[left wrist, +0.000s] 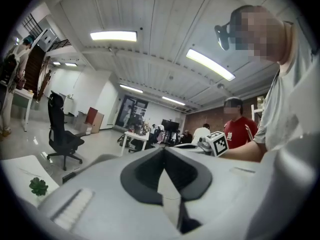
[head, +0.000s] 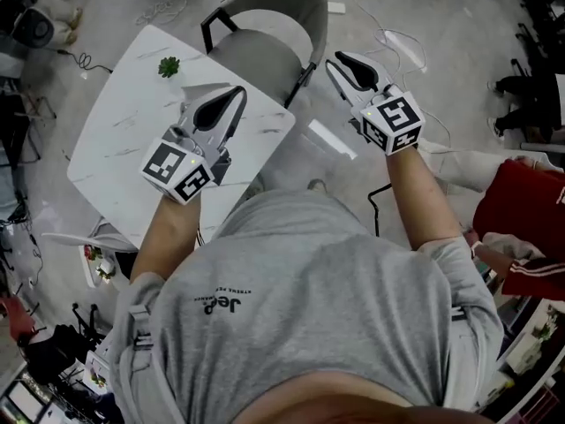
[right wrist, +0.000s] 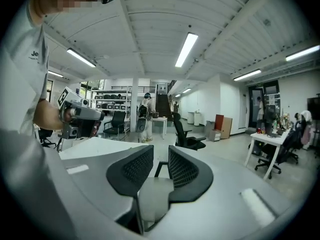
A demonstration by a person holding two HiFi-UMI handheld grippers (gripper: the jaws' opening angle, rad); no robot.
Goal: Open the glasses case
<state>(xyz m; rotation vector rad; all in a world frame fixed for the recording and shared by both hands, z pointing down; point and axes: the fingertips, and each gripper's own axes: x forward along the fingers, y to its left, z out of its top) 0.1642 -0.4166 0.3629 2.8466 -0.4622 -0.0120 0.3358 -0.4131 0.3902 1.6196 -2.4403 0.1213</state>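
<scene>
No glasses case shows in any view. Both grippers are held up in front of the person's chest and point level across the room. My left gripper (head: 237,93) hangs over the near right corner of the white marble-look table (head: 124,131). Its jaws (left wrist: 164,150) meet at the tips with nothing in them. My right gripper (head: 338,58) is over the floor to the right of the grey chair (head: 265,25). Its jaws (right wrist: 160,155) stand a narrow gap apart and hold nothing. Each gripper's marker cube shows in the other's view, the right one (left wrist: 218,143) and the left one (right wrist: 75,115).
A small green plant sprig (head: 169,66) lies on the table's far side, also seen low left (left wrist: 38,186). Cables trail on the floor beyond the chair. A person in red (head: 530,228) stands to the right. Black office chairs (left wrist: 62,134) (right wrist: 187,134) and desks fill the room.
</scene>
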